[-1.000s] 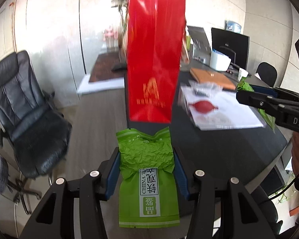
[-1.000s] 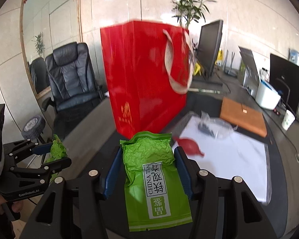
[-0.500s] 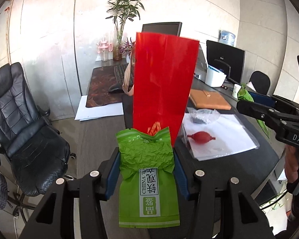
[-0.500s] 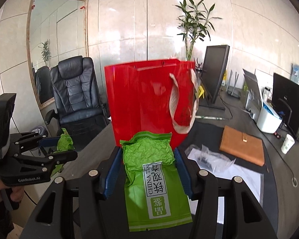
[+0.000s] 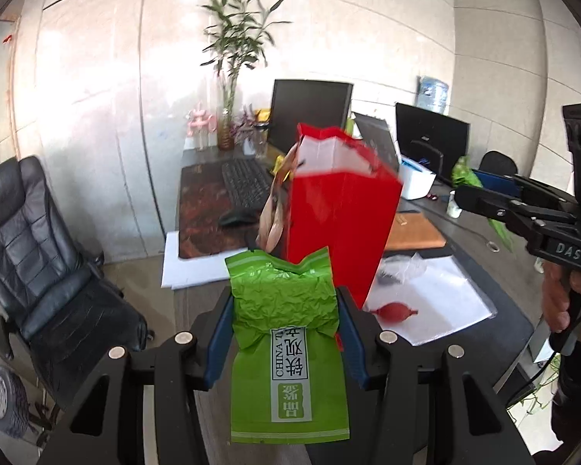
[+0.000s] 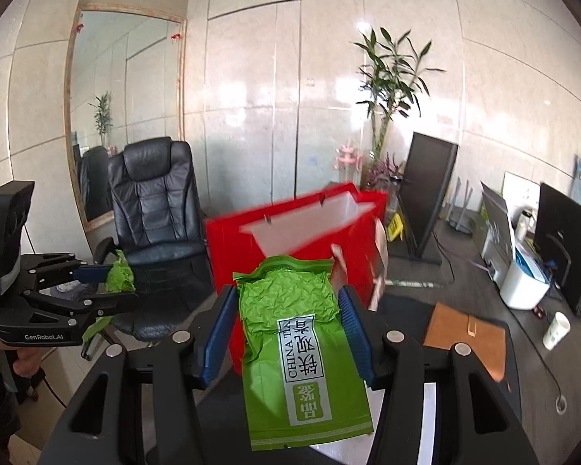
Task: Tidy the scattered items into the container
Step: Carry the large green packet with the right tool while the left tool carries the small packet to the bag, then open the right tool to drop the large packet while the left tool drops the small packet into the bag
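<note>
My left gripper (image 5: 282, 306) is shut on a green tea packet (image 5: 286, 333), held up in front of the red paper gift bag (image 5: 341, 217) that stands on the dark desk. My right gripper (image 6: 288, 306) is shut on a second green tea packet (image 6: 300, 348), held just before the same red bag (image 6: 290, 240), whose open white-lined mouth shows. Each gripper appears in the other's view: the right one (image 5: 484, 190) at the far right, the left one (image 6: 108, 275) at the far left, both with a green packet between the fingers.
On the desk lie a white sheet (image 5: 437, 302) with a red rubber bulb (image 5: 395, 312) and a clear plastic bag (image 5: 403, 267), a brown notebook (image 6: 468, 333), monitors (image 6: 426, 201), a keyboard (image 5: 248, 184) and a paper cup (image 6: 556, 329). A black office chair (image 5: 38, 255) stands left.
Both grippers have risen with their packets, so the red bag now sits lower in both views and its open top shows. Both packets stay held.
</note>
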Available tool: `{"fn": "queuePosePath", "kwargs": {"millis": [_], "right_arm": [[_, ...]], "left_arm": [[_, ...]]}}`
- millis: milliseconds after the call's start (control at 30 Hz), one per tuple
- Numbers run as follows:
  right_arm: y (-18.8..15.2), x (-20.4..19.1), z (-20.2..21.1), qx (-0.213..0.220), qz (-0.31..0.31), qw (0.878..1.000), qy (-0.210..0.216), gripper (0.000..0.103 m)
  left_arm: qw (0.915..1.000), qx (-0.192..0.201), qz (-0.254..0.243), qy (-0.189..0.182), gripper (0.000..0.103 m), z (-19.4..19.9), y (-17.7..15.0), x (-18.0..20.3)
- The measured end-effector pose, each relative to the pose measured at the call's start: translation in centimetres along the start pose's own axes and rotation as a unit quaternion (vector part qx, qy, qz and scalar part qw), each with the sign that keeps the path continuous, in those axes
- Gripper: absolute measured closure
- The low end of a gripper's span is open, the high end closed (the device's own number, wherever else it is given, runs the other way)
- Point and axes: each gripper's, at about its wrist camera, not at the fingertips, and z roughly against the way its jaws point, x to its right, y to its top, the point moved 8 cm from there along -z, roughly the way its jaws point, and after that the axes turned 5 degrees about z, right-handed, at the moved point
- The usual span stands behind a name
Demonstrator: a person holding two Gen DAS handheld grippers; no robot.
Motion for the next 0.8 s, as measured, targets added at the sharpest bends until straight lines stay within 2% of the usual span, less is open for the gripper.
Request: {"fn": "queuePosePath", "kwargs": {"millis": [167,267,400,600,667,800], "right_arm": [[2.1,-0.2,-1.3,-0.007,0.002,1.000,0.015,0.045],[3.1,0.3,-2.0,-0.009,0.011,1.000,0.001,0.045],[3.3,1.2,-2.4,-0.009,-0.012,1.000,0.009,0.045],[3.9,2.8,-3.1,-0.005,-0.035,0.999,-0.008,0.045],[4.4,3.2,-3.2,-0.002,-0.035,0.999,-0.017,0.045],[5.8,4.5,-3.8,0.014,-0.037,0.999,-0.034,0.045]], "left_arm": [[0.9997,-0.001,-0.025,-0.003,0.049,-0.6,3.1,0.4],[0.9993,0.001,-0.034,-0.015,0.049,-0.9,4.8,1.0],[0.9992,0.021,-0.028,-0.021,0.049,-0.9,7.0,1.6],[0.9976,0.052,-0.022,-0.039,0.049,-1.1,10.1,3.2],[0.9971,0.054,-0.025,-0.048,0.049,-1.6,10.8,3.9],[0.9971,0.051,-0.036,-0.043,0.049,-3.3,11.4,4.8]]}}
